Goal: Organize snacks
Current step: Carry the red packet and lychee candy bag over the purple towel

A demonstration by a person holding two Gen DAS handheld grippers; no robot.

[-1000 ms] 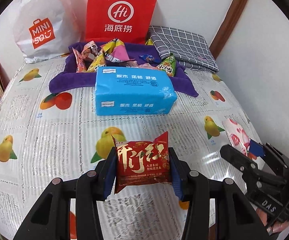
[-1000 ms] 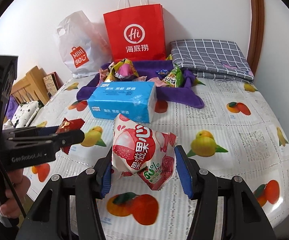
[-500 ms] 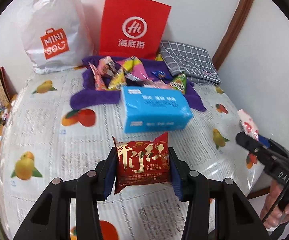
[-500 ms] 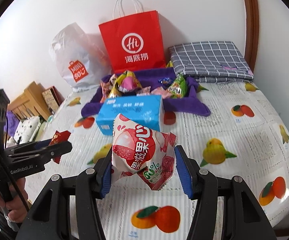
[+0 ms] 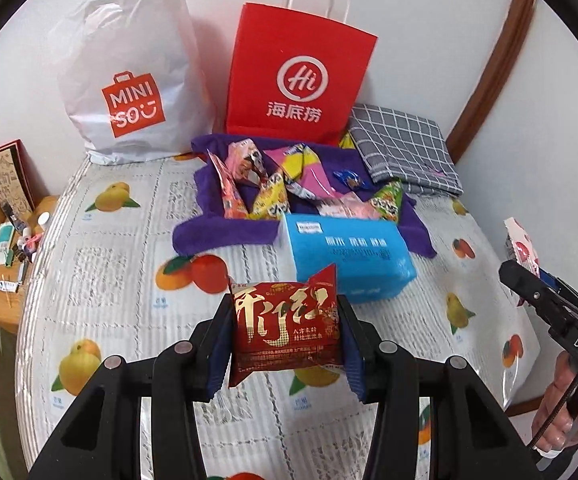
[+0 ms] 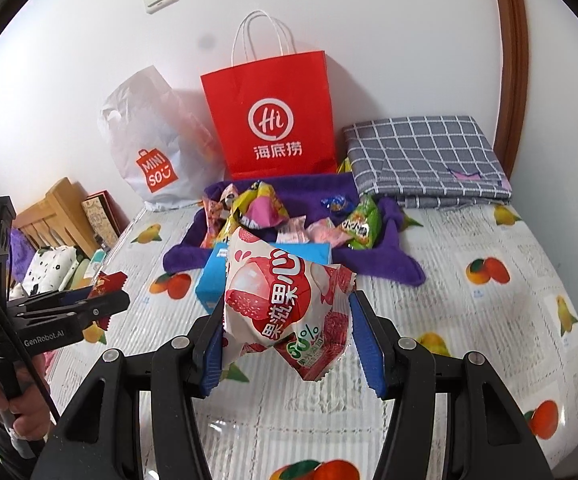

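Note:
My left gripper (image 5: 285,344) is shut on a red snack packet (image 5: 285,330) with gold writing, held above the fruit-print table (image 5: 109,280). My right gripper (image 6: 293,340) is shut on a white and pink lychee snack bag (image 6: 285,300), also lifted off the table. Each gripper shows at the edge of the other's view: the right one (image 5: 529,280) with its bag at far right, the left one (image 6: 101,300) at far left. Several more snack packets (image 5: 273,184) lie on a purple towel (image 5: 209,232) at the back.
A blue tissue pack (image 5: 349,256) lies in front of the towel. A red paper bag (image 5: 301,72) and a white plastic bag (image 5: 129,80) stand against the wall. A folded grey checked cloth (image 5: 405,148) is at back right. A wooden side table (image 5: 1,280) with clutter stands left.
Both grippers have risen and drawn back from the table with their packets still held. The tissue pack and the towel now look smaller and farther away.

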